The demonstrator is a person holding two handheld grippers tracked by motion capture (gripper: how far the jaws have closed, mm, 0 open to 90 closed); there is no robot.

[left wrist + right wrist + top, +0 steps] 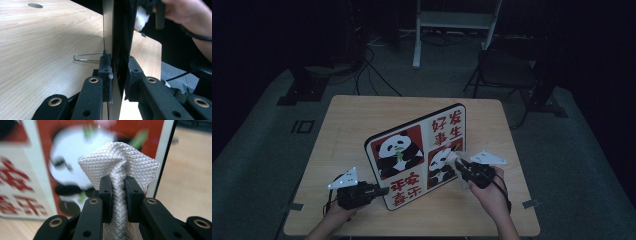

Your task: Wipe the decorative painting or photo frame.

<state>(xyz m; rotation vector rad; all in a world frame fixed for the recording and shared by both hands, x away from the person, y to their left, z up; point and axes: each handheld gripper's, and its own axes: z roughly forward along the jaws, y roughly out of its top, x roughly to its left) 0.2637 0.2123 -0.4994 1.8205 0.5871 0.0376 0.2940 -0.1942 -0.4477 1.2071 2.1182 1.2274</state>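
Panda picture board (414,152) standing upright on the wooden desk (347,120), tilted slightly back, printed face toward the person, roughly mid-desk and angled so its right end sits farther off. Four panels on the face: two pandas on red, two blocks of red characters on white, dark rim around. Left gripper (379,191) at the board's lower left corner, fingers (105,72) clamped on the board's edge (117,37), one pad on the pale back, the other on the dark front side. Thin wire stand (86,58) lying on the desk behind the board, touching its back near the base. Right gripper (460,165) in front of the board's right half, at the lower-right panda panel, fingers (106,195) pinched tight on a bunched white cloth (120,162) with a diamond weave. Cloth fanning out above the pads, close against the printed panda (67,167), contact with the surface hard to confirm; board print blurred in the right gripper view. Right hand (492,192) behind that gripper, left hand (337,212) at the desk's near edge. Grey three-cornered plates on top of both grippers. Dim room beyond, dark chair (507,70) and white frame (452,22) on the floor past the far side
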